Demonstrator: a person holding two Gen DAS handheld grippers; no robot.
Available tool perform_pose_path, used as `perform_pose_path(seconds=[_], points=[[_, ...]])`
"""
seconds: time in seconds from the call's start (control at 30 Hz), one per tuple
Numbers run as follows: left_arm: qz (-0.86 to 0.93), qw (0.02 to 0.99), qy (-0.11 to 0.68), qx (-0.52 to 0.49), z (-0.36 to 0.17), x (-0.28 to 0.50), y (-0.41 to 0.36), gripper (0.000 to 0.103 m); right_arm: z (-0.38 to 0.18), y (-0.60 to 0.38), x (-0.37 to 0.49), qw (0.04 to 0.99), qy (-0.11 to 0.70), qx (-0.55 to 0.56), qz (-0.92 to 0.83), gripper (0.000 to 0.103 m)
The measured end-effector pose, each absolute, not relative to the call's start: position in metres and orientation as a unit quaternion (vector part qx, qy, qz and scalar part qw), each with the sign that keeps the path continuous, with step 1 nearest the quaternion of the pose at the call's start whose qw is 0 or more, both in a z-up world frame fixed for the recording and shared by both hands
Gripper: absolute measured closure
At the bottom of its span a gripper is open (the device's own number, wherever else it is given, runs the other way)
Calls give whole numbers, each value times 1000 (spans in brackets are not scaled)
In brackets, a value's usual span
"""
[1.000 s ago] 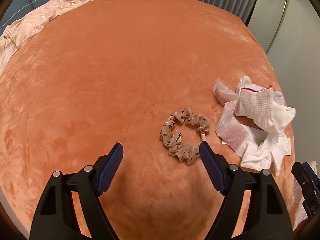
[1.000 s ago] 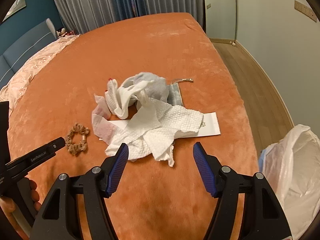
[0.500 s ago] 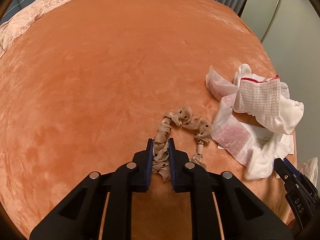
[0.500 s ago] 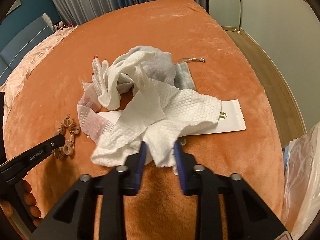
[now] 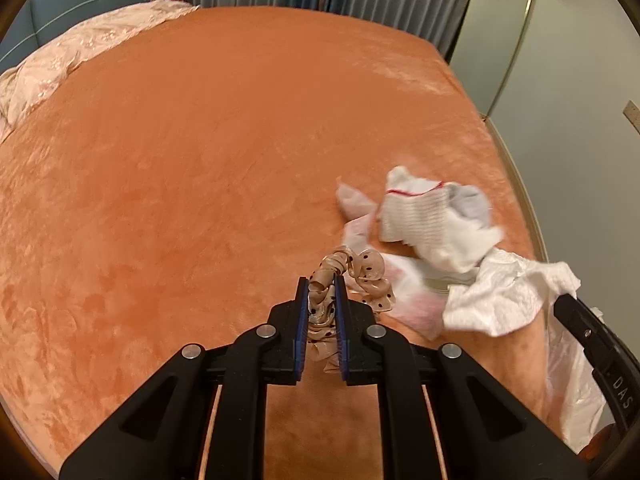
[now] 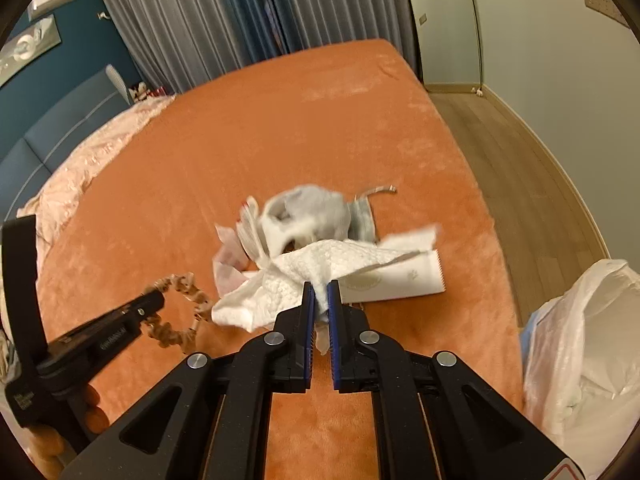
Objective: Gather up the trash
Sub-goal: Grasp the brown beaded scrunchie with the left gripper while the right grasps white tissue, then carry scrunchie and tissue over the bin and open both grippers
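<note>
Step in hand: lift the gripped items clear of the bed and carry them to the bag.
Left gripper (image 5: 322, 280): clenched on the hair tie (image 5: 352, 276); the spotted beige fabric is bunched between the blue pads and its free loop hangs out ahead of the tips.
Right gripper (image 6: 319, 286): jaws closing, with a fold of the paper towel (image 6: 288, 276) between the pads; the rest of the sheet trails to the left and behind.
Remaining pile: a white sock (image 5: 416, 216), a clear wrapper (image 5: 356, 204) and a flat paper sleeve (image 6: 396, 280) lie on the orange bed cover (image 5: 200, 160), touching or under the towel.
Bag: a white plastic bag (image 6: 584, 344) stands off the right edge of the bed, near the right gripper.
Technique, towel: raise slowly and straight up. The sheet overlaps the sleeve and the sock; a fast pull is likely to drag them along or tear the towel.
Technique, hair tie: keep the grip firm. The fabric is slippery and elastic, and only one side of the loop is clamped.
Technique, transfer: bring the right gripper over the bag mouth before releasing. Judge whether the hair tie counts as trash; it may belong elsewhere.
Risk: trailing towel corners can catch on the bag rim.
</note>
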State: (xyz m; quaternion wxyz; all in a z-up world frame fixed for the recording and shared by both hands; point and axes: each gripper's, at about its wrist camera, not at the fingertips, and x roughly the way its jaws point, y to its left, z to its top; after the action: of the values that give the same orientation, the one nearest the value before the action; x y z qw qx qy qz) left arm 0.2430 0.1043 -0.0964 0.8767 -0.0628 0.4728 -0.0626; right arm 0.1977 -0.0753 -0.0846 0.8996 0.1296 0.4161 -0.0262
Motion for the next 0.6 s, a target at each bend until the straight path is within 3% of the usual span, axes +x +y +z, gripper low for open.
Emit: perform_pose_path(seconds=[0.3,0.6], points=[[-116,894,430,-43,-32,203,48,91,-12,-113,148,926,349,137,-47,96],[-187,896,402,-13,6,149,-34,91,16,-173,88,932,316,150,-93,96]])
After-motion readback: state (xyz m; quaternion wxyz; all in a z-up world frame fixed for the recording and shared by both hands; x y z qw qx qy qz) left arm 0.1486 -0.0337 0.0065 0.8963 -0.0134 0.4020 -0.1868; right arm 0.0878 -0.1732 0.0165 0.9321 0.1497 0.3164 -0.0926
